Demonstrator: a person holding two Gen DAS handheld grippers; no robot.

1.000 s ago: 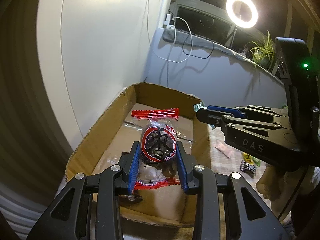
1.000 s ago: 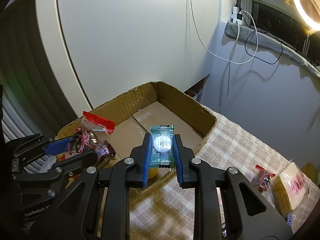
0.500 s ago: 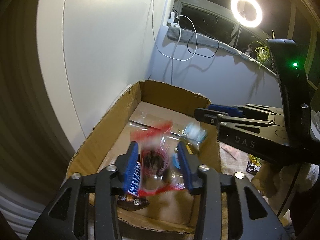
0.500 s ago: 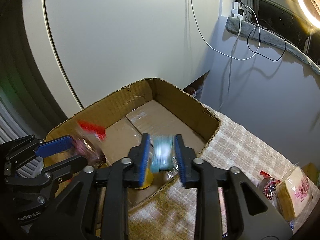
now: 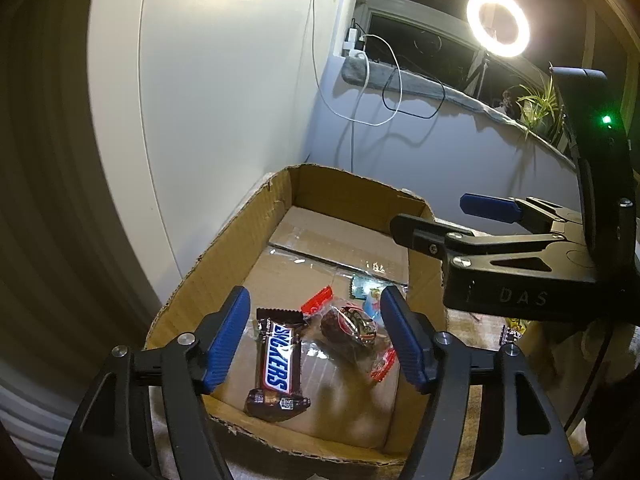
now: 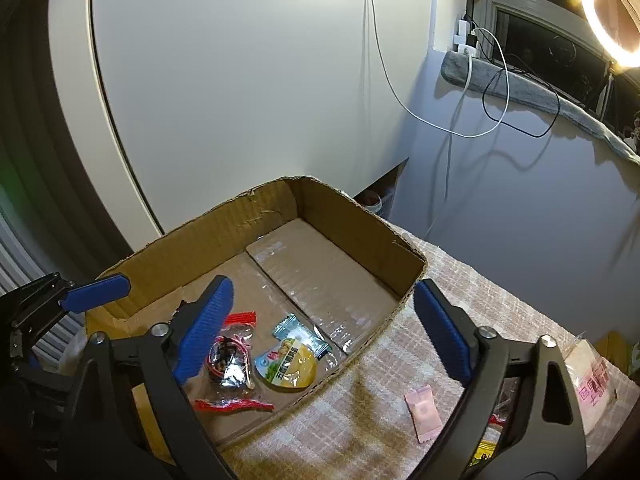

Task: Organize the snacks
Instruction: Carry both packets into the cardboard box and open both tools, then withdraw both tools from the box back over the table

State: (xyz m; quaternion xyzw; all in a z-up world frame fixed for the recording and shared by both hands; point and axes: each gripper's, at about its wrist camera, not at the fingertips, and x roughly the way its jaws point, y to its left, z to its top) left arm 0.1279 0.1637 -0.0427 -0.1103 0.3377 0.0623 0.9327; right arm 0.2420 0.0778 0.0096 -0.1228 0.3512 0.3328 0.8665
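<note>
Both hand-held grippers are held above a cardboard box (image 6: pixel 352 236) that sits on a worktop covered with a checked cloth (image 6: pixel 460 280). The left hand-held gripper (image 5: pixel 316 336) is spread wide with nothing between its blue pads (image 5: pixel 224 336), and it is positioned over the near end of the box. The right hand-held gripper (image 6: pixel 320 332) is likewise spread wide and empty; it straddles the box's near right corner, with one pad over the box and the other over the cloth.

Four snacks are seen lying on the box floor, all gathered at its near end. A chocolate bar (image 5: pixel 278 364) lies toward the left wall. Just beside it a red-ended clear packet (image 6: pixel 228 356) holding a dark sweet is seen, and next to that, toward the right wall, a yellow jelly cup (image 6: pixel 288 366) with a small green sachet (image 6: pixel 300 334) touching its far side. The far end of the box shows only taped flaps.

On the cloth outside the box, near its right wall, a small pink packet (image 6: pixel 423 414) lies flat. A wrapped cake (image 6: pixel 592 380) is seen at the right edge of the worktop.
</note>
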